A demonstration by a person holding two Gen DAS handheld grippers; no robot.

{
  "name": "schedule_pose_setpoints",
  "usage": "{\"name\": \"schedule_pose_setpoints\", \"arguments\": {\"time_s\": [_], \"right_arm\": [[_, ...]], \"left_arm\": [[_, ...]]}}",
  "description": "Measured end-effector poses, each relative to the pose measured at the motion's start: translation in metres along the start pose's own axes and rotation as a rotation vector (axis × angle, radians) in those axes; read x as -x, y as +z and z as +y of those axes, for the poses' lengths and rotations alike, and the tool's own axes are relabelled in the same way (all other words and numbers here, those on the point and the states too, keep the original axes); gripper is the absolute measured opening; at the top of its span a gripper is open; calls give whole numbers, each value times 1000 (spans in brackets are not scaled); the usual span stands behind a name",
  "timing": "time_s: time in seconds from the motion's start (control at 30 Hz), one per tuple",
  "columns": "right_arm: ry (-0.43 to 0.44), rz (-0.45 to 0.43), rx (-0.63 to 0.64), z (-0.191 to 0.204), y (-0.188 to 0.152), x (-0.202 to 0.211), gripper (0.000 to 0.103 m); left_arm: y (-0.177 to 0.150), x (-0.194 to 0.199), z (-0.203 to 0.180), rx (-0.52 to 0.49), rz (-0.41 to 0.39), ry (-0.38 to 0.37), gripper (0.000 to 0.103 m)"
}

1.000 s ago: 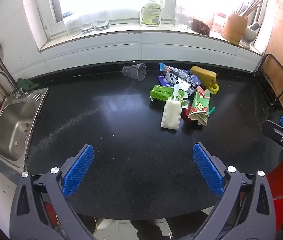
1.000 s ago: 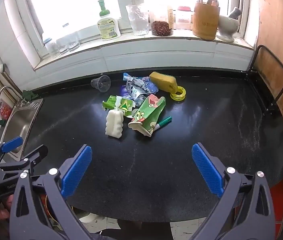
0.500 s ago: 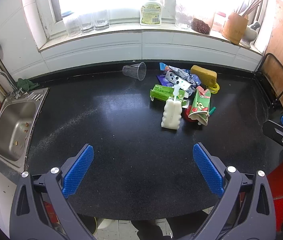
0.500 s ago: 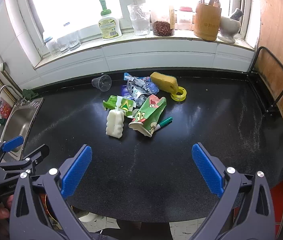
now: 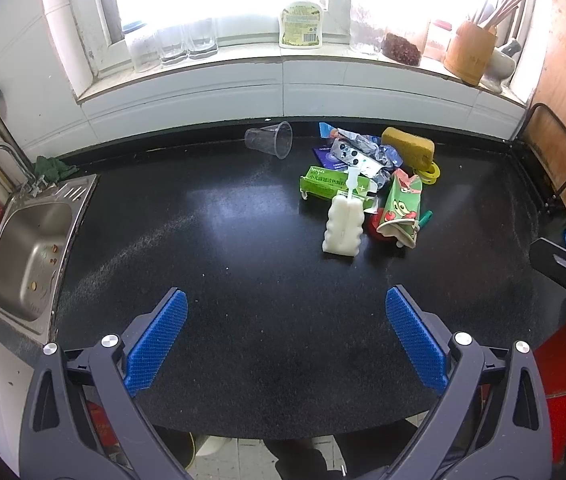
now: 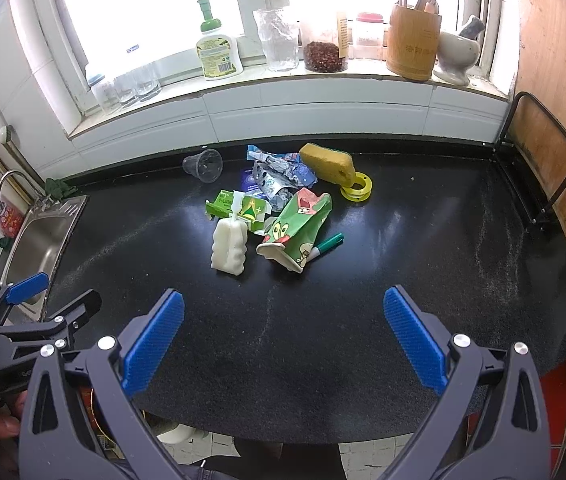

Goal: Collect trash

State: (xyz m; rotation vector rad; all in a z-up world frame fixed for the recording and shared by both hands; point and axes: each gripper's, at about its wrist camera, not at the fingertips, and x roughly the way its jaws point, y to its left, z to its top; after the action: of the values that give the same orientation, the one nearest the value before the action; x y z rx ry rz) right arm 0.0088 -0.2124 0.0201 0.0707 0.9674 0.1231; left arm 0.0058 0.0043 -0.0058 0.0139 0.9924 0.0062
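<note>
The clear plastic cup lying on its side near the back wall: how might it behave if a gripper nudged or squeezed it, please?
The clear plastic cup lies on its side, so a nudge would probably roll it. Its thin see-through wall suggests it is light and may buckle when squeezed.

Over the last second almost nothing shifts: my right gripper point(image 6: 283, 338) tips up a touch, so the windowsill bottle point(image 6: 218, 50) and the trash pile point(image 6: 279, 208) sit slightly lower in its view, while its tip drifts slightly down at the edge of my left view.
</note>
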Motion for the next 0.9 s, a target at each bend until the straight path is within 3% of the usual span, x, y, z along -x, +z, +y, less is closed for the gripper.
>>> {"name": "schedule_pose_setpoints", "arguments": {"time_s": [0.9], "right_arm": [[5, 13, -4, -8, 1, -2, 97]], "left_arm": [[-2, -7, -8, -11, 18, 3, 97]]}}
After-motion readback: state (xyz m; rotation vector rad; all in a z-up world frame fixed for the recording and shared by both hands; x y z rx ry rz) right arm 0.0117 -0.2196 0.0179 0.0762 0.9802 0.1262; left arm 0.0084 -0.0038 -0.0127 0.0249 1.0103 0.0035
